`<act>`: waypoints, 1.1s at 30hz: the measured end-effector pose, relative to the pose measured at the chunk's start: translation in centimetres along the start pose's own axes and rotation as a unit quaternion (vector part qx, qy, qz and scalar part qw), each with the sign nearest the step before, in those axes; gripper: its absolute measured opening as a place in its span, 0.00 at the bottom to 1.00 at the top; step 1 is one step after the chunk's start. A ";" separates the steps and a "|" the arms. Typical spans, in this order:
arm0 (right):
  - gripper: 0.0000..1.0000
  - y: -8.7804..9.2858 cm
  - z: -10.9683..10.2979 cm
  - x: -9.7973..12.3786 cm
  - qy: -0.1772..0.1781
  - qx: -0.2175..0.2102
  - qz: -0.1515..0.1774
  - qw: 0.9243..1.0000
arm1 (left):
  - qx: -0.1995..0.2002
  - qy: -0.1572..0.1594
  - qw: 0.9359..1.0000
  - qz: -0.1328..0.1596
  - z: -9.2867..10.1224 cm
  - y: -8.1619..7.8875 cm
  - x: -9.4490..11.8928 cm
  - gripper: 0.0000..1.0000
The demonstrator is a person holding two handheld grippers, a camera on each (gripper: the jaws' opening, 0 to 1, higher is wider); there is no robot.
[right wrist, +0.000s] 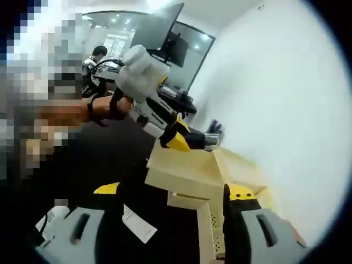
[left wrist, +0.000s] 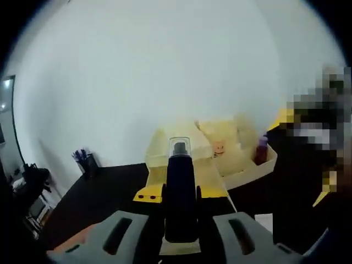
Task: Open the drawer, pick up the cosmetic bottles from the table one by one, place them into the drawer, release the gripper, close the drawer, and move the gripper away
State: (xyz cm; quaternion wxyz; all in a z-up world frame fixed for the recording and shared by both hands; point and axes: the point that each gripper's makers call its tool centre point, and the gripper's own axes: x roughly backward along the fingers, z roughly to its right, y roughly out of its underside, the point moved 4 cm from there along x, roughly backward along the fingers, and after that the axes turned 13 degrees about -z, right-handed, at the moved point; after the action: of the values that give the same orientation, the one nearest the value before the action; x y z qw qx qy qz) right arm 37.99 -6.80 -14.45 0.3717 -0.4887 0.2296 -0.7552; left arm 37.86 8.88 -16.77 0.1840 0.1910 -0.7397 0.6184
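In the left gripper view my left gripper [left wrist: 180, 195] is shut on a dark navy cosmetic bottle [left wrist: 179, 190] with a clear cap, held upright between the yellow-tipped jaws. Behind it stands the cream organiser box [left wrist: 165, 143]. The right gripper view has the left gripper [right wrist: 181, 140] coming in from the left in a gloved hand, holding the bottle [right wrist: 208, 141] above the cream box [right wrist: 181, 173]. My right gripper [right wrist: 175, 191] is open, its jaws wide apart around the box's pulled-out drawer part [right wrist: 212, 225]. A purple bottle [left wrist: 262, 148] stands in a cream tray [left wrist: 247, 173].
The table [left wrist: 99, 192] is black and stands against a white wall. A dark pen holder [left wrist: 86, 163] sits at the far left. White paper slips [right wrist: 137, 223] lie on the table near my right gripper. Office desks, monitors and a seated person are in the background.
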 end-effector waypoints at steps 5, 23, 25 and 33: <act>0.68 0.2 0.0 -0.1 0.003 0.004 -0.007 1.000 | 0.006 0.004 1.000 -0.023 0.1 0.6 -1.0 0.17; 0.67 0.7 -1.2 -1.2 -0.001 0.016 -0.024 1.000 | 0.032 0.020 0.997 -0.067 0.2 1.9 -3.9 0.17; 0.66 0.8 -1.2 -1.4 0.000 0.020 -0.028 0.999 | 0.031 0.019 0.996 -0.077 0.1 2.0 -4.2 0.17; 0.66 1.0 -1.1 -1.6 0.002 0.022 -0.034 0.999 | 0.035 0.020 0.994 -0.100 0.0 2.7 -5.4 0.17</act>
State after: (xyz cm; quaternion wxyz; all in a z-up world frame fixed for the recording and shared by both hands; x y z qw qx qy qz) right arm 37.75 -6.19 -16.50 0.3561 -0.4867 0.1965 -0.7731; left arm 41.09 9.59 -21.79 0.2533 0.2582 -0.6909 0.6260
